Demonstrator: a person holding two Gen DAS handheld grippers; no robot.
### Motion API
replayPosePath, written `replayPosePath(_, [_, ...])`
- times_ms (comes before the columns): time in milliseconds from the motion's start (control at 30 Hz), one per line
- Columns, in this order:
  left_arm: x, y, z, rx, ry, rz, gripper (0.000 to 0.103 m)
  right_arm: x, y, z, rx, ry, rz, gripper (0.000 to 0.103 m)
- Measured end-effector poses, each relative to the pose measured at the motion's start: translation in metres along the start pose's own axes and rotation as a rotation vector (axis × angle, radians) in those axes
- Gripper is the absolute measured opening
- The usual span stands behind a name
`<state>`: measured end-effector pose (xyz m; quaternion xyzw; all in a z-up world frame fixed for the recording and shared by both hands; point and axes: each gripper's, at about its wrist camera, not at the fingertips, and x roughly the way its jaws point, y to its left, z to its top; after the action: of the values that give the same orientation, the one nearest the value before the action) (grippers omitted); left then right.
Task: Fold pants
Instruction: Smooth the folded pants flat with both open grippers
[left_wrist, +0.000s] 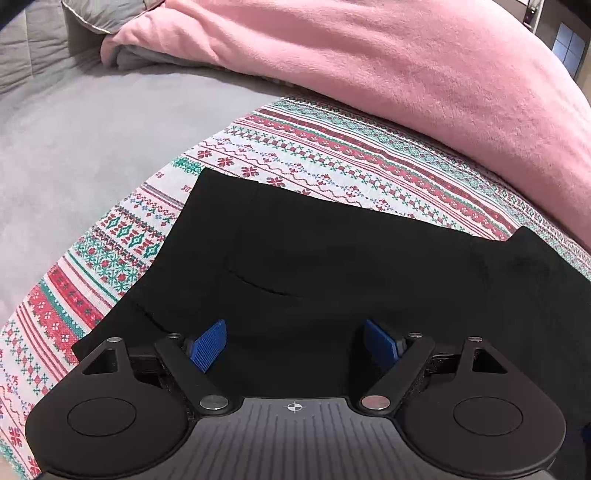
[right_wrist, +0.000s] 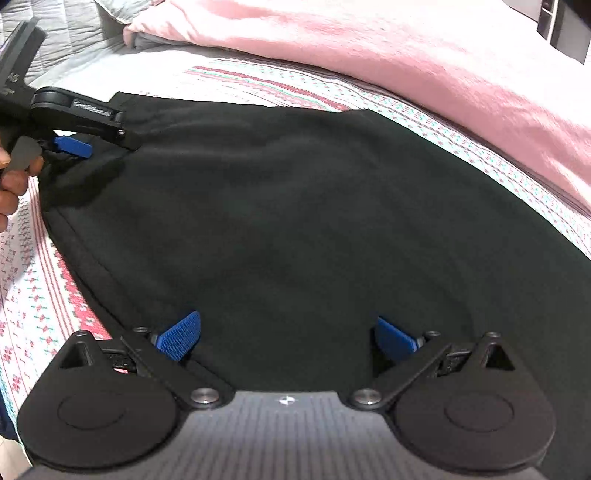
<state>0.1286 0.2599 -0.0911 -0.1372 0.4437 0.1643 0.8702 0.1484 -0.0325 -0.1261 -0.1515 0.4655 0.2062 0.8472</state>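
Left wrist view: left tool (left_wrist: 294, 341) spread wide, gripping nothing, low over the near edge of the black pants (left_wrist: 332, 266) lying flat on the patterned bedspread (left_wrist: 314, 147). Right wrist view: right tool (right_wrist: 288, 338) likewise spread and empty above the cloth; best to pinch both layers at the hem and lift evenly.

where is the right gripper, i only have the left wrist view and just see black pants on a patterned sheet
Observer: The right gripper is open over the black fabric pants, its blue ribbed fingers spread wide with nothing between them.
Operator: can you see my left gripper from there
Observer: Yes, the left gripper sits at the pants' far left corner in the right wrist view.
Operator: anyone's hand showing
Observer: The person's left hand shows at the left edge, holding that gripper.
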Motion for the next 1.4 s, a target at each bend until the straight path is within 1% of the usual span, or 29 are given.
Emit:
replayPosePath(100, [0.0,0.0,-0.001,0.015,-0.004,0.001,0.083,-0.007,-0.017,-0.004,0.052,-0.002,-0.036,0.103])
replayPosePath(200, [0.0,-0.001,-0.003,0.034,-0.013,0.002,0.083,-0.009,-0.037,-0.015,0.097,-0.002,-0.048,0.103])
replayPosePath(300, [0.0,0.0,-0.005,0.045,-0.02,0.004,0.083,-0.019,-0.065,-0.036,0.11,-0.004,-0.08,0.103])
replayPosePath(400, [0.0,-0.001,-0.006,0.05,-0.025,0.013,0.083,-0.033,-0.108,-0.058,0.196,-0.017,-0.118,0.103])
replayPosePath(567, [0.0,-0.003,-0.005,0.05,-0.029,0.033,0.083,-0.06,-0.185,-0.103,0.357,-0.029,-0.241,0.103])
replayPosePath(667, [0.002,-0.003,-0.004,0.055,-0.03,0.052,0.083,-0.079,-0.234,-0.13,0.473,-0.023,-0.344,0.103])
replayPosePath(733, [0.002,-0.004,-0.004,0.059,-0.029,0.058,0.083,-0.092,-0.268,-0.151,0.569,-0.015,-0.432,0.103])
replayPosePath(767, [0.003,-0.004,-0.004,0.059,-0.028,0.06,0.083,-0.09,-0.277,-0.155,0.606,-0.014,-0.473,0.103])
replayPosePath(800, [0.003,-0.005,-0.004,0.057,-0.027,0.062,0.083,-0.1,-0.293,-0.166,0.661,-0.013,-0.52,0.103])
replayPosePath(900, [0.003,-0.007,-0.003,0.061,-0.024,0.077,0.083,-0.113,-0.324,-0.188,0.782,0.027,-0.726,0.103])
replayPosePath(933, [0.003,-0.008,-0.004,0.061,-0.024,0.082,0.083,-0.119,-0.332,-0.196,0.833,0.021,-0.732,0.103])
replayPosePath(967, [0.003,-0.008,-0.004,0.06,-0.022,0.085,0.083,-0.124,-0.338,-0.203,0.891,0.003,-0.704,0.102])
replayPosePath(1000, [0.003,-0.009,-0.003,0.058,-0.021,0.087,0.083,-0.125,-0.338,-0.202,0.934,-0.011,-0.701,0.101])
replayPosePath(1100, [0.002,-0.008,-0.003,0.046,-0.014,0.088,0.083,-0.127,-0.322,-0.186,0.895,-0.005,-0.792,0.1])
replayPosePath(1133, [0.0,-0.008,-0.003,0.039,-0.011,0.084,0.083,-0.133,-0.32,-0.186,0.913,-0.028,-0.783,0.1])
replayPosePath(1200, [-0.006,-0.009,-0.005,0.038,-0.014,0.055,0.082,-0.15,-0.317,-0.193,1.001,-0.097,-0.693,0.097])
replayPosePath(1233, [-0.01,-0.014,-0.007,0.07,-0.019,0.01,0.082,-0.151,-0.313,-0.193,1.0,-0.108,-0.665,0.091])
replayPosePath(1267, [-0.014,-0.02,-0.009,0.117,-0.031,-0.024,0.083,-0.153,-0.31,-0.191,0.97,-0.096,-0.668,0.083])
replayPosePath(1333, [-0.022,-0.035,-0.018,0.214,-0.071,-0.037,0.083,-0.15,-0.296,-0.188,0.907,-0.046,-0.709,0.077])
replayPosePath(1367, [-0.025,-0.042,-0.021,0.247,-0.075,-0.05,0.083,-0.148,-0.293,-0.187,0.896,-0.044,-0.706,0.074])
replayPosePath(1400, [-0.026,-0.047,-0.024,0.265,-0.07,-0.074,0.083,-0.147,-0.292,-0.187,0.888,-0.055,-0.692,0.073])
